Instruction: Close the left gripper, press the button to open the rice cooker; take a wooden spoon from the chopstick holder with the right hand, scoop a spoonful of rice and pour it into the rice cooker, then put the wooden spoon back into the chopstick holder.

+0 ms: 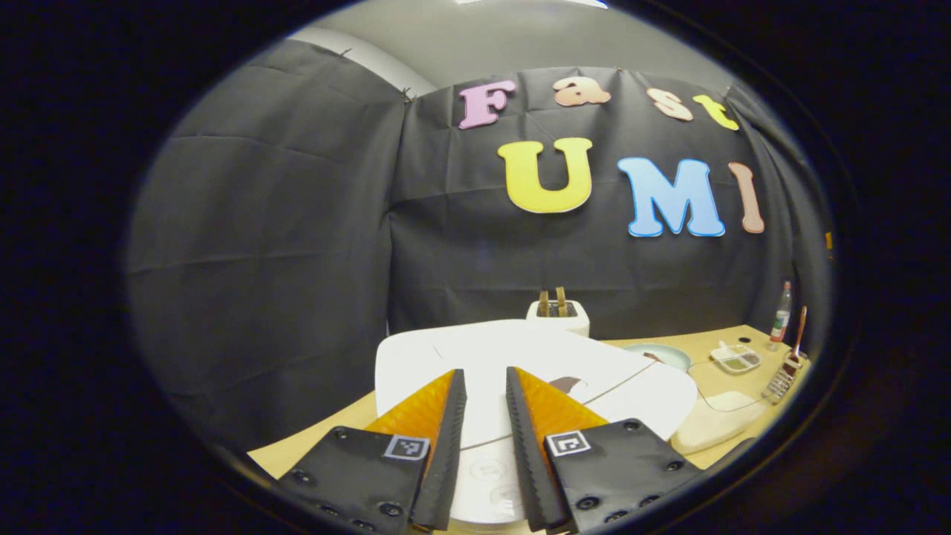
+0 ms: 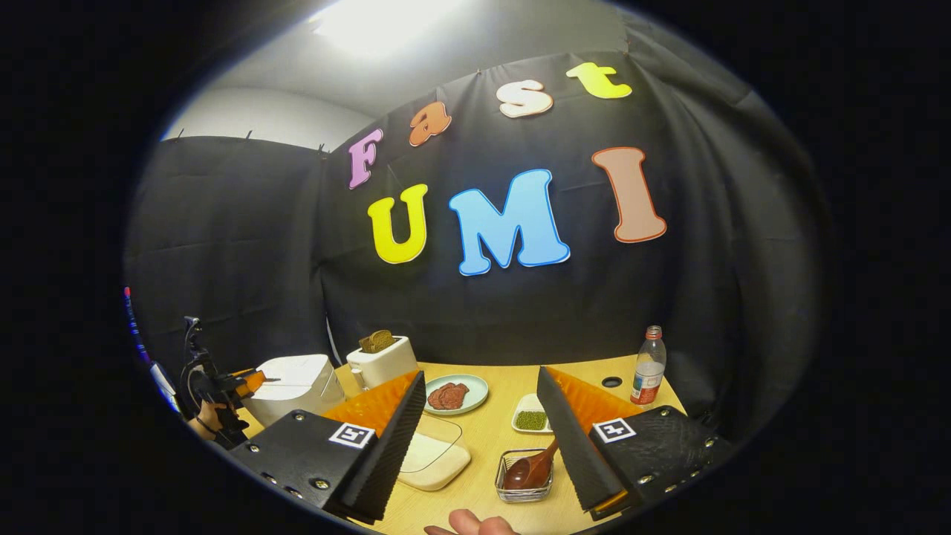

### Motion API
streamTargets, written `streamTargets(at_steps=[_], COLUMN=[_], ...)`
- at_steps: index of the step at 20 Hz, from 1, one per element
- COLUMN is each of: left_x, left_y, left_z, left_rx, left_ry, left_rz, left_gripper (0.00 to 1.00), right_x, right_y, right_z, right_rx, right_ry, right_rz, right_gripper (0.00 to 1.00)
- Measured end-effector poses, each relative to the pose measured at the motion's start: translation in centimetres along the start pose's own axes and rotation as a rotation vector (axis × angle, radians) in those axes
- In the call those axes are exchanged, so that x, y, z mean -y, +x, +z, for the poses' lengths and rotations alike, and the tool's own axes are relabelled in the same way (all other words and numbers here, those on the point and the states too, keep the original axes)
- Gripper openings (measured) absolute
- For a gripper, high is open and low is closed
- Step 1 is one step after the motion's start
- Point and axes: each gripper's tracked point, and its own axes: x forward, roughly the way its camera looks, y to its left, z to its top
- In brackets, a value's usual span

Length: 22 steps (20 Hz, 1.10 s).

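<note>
Left gripper (image 1: 487, 386): fingers narrowly parted, empty, above the closed white rice cooker (image 1: 535, 364).
Right gripper (image 2: 479, 423): wide open, empty.
Wooden spoon (image 2: 531, 468): in clear chopstick holder (image 2: 524, 475), near table edge.

The white rice cooker (image 2: 293, 386) sits on the table with its lid shut. The brown wooden spoon (image 2: 529, 468) leans in the small wire chopstick holder (image 2: 524, 475). The rice (image 2: 431, 457) lies in a clear box just beside the holder.
</note>
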Motion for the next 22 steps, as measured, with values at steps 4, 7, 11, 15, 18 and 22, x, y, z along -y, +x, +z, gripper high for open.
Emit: streamTargets(at_steps=[4,7,11,15,18,22], left_x=[-1.0,-0.9,0.1,-0.2,2.3,8.3], left_y=[0.2,0.1,0.3,0.1,-1.0,-2.8], left_z=[-0.4,-0.4,0.0,1.2,4.1,11.0], left_rx=[-0.013,-0.060,-0.050,-0.045,-0.006,0.091], left_ry=[-0.060,-0.055,0.056,0.111,-0.027,-0.050], left_rz=[0.028,0.008,-0.024,0.024,-0.045,-0.144], left_gripper=[0.24,0.11,0.18,0.53,0.78,0.99], right_x=[0.4,0.3,0.2,1.3,1.9,2.6], right_y=[-0.3,-0.5,-0.6,-0.8,-0.4,0.4], right_z=[-0.2,-0.4,-0.2,0.2,-0.1,-0.2], right_rx=[0.000,-0.006,0.005,0.018,0.015,0.001], right_ry=[0.007,0.023,0.016,-0.003,-0.003,0.001], right_rz=[-0.005,-0.001,0.002,-0.038,-0.059,-0.084], right_gripper=[0.92,0.92,0.92,0.91,0.91,0.92])
